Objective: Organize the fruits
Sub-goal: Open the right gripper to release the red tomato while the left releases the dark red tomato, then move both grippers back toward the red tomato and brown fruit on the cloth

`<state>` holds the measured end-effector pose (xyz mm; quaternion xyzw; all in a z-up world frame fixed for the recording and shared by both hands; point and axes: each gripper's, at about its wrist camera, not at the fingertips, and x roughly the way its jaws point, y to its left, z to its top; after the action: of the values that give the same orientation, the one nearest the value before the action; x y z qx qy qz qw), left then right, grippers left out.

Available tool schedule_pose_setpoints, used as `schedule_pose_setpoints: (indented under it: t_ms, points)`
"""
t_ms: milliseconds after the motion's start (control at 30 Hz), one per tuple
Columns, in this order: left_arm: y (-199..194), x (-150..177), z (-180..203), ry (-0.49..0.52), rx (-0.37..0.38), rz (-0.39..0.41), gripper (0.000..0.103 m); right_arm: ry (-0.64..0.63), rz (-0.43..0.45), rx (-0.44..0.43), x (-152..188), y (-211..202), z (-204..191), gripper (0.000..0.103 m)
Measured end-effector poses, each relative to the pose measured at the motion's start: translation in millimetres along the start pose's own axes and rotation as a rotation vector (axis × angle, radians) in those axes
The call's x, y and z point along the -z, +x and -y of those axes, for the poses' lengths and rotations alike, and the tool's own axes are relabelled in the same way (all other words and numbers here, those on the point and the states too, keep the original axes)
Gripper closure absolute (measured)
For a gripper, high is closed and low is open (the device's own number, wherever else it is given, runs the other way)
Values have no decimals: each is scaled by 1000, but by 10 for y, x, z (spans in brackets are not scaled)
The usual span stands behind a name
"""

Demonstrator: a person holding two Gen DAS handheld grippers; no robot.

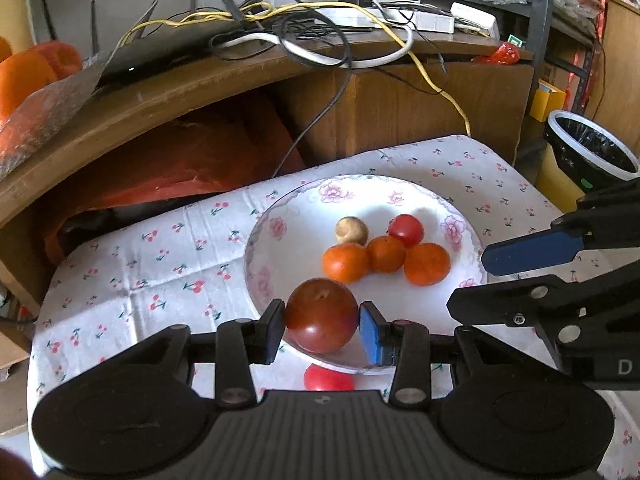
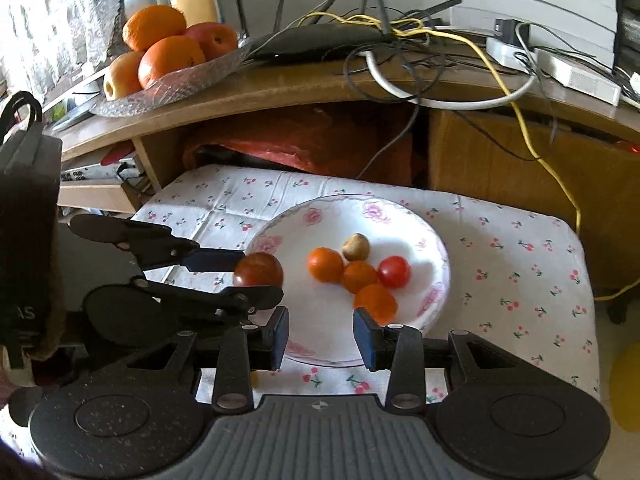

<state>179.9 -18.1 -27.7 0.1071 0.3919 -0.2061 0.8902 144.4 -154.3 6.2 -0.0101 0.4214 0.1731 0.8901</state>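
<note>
Gripping a dark tomato (image 1: 322, 315), the left hand-held gripper (image 1: 322, 320) is poised at the plate (image 1: 280, 256) rim; released early, it could be rolled onto the worktop. The right hand-held gripper (image 2: 321, 334) is held open, empty.

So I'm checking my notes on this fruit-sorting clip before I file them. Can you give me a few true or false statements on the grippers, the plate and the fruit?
1. The left gripper is shut on the dark red fruit. True.
2. The right gripper holds an orange fruit. False: its jaws are open with nothing between them.
3. The floral plate holds three orange fruits, a small red fruit and a beige one. True.
4. The plate sits on bare wood. False: it sits on a cherry-print cloth.
5. A red fruit lies on the cloth near the plate's front rim. True.
</note>
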Motion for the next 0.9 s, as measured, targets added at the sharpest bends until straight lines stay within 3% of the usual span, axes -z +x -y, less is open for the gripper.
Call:
schedule_pose_setpoints:
  t_ms: [333, 667, 900]
  points:
    - [-98, -85, 27, -3, -11, 20, 55, 4, -20, -3, 87, -36, 75, 68]
    - [-322, 281, -178, 15, 10, -42, 54, -94, -115, -102, 317, 168, -316, 68]
    - [-299, 419, -265, 18, 36, -81, 54, -108, -148, -120, 314, 390, -446, 68]
